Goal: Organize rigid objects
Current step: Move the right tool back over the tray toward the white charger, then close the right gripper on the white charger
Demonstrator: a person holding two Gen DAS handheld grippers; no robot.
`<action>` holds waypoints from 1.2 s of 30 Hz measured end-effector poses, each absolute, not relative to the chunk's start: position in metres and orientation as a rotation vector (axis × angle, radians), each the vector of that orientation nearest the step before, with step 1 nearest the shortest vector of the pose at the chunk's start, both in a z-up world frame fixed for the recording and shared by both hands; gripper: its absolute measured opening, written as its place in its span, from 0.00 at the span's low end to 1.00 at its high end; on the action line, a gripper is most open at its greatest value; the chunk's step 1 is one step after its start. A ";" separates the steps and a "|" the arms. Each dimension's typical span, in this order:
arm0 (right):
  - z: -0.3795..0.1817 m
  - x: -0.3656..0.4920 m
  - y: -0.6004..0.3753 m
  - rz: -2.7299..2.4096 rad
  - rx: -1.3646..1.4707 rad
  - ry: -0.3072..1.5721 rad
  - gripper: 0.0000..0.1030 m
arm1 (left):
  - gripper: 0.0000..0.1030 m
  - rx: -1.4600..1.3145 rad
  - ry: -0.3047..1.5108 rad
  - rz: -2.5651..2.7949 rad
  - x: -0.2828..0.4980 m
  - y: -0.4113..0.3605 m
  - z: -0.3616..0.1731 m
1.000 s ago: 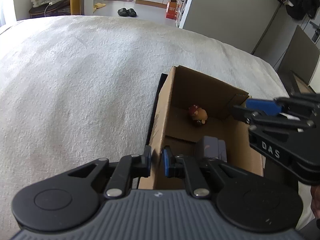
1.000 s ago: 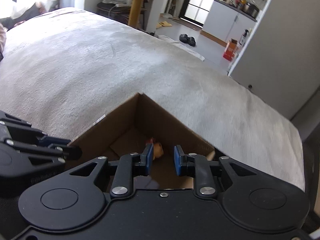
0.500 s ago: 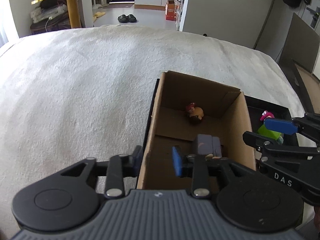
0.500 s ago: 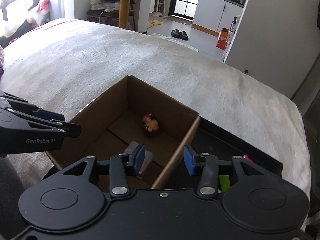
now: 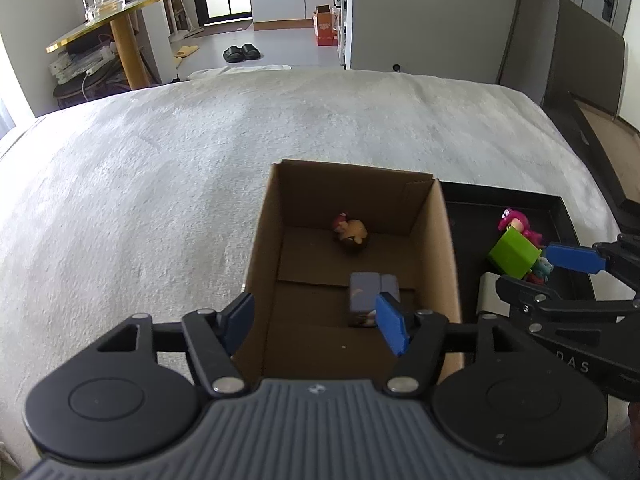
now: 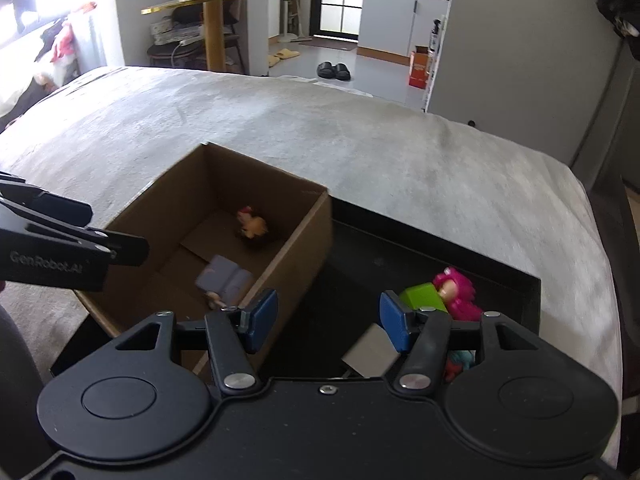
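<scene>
Both tongs are spread apart w/ nothing between the pads. My left tongs (image 5: 316,326) sit at the bottom centre of the left view, straddling the near left wall of the cardboard box (image 5: 256,264). My right tongs (image 6: 328,326) sit bottom centre of the right view, over the black tray (image 6: 400,256) just right of the box.

Inside the box: a small orange figure (image 5: 351,232) near the far wall, a grey-purple block (image 5: 370,294) nearer me.

Left view shows the right tongs' blue pad beside the green block (image 5: 514,254) and the pink toy (image 5: 516,222) in the tray at mid-right. Right view alone shows a pale beige block lying in the tray (image 6: 370,350), low in frame, partly behind my right pad. It also shows the left tongs at mid-left, beside the box.
</scene>
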State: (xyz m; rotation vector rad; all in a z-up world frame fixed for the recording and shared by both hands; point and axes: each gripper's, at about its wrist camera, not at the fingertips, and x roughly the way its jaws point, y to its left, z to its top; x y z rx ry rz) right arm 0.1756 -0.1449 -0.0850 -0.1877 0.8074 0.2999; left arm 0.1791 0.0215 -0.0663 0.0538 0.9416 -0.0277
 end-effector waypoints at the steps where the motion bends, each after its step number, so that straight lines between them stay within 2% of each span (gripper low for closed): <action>1: -0.087 0.175 -0.150 0.299 -0.179 0.809 0.55 | 0.65 0.061 0.942 -0.025 0.179 0.018 -0.066; 21: -0.136 0.187 -0.193 0.298 0.008 0.822 0.55 | 0.67 0.212 0.962 0.017 0.198 -0.035 -0.077; 36: -0.183 0.201 -0.199 0.255 0.087 0.919 0.54 | 0.67 0.265 1.008 0.066 0.216 -0.044 -0.098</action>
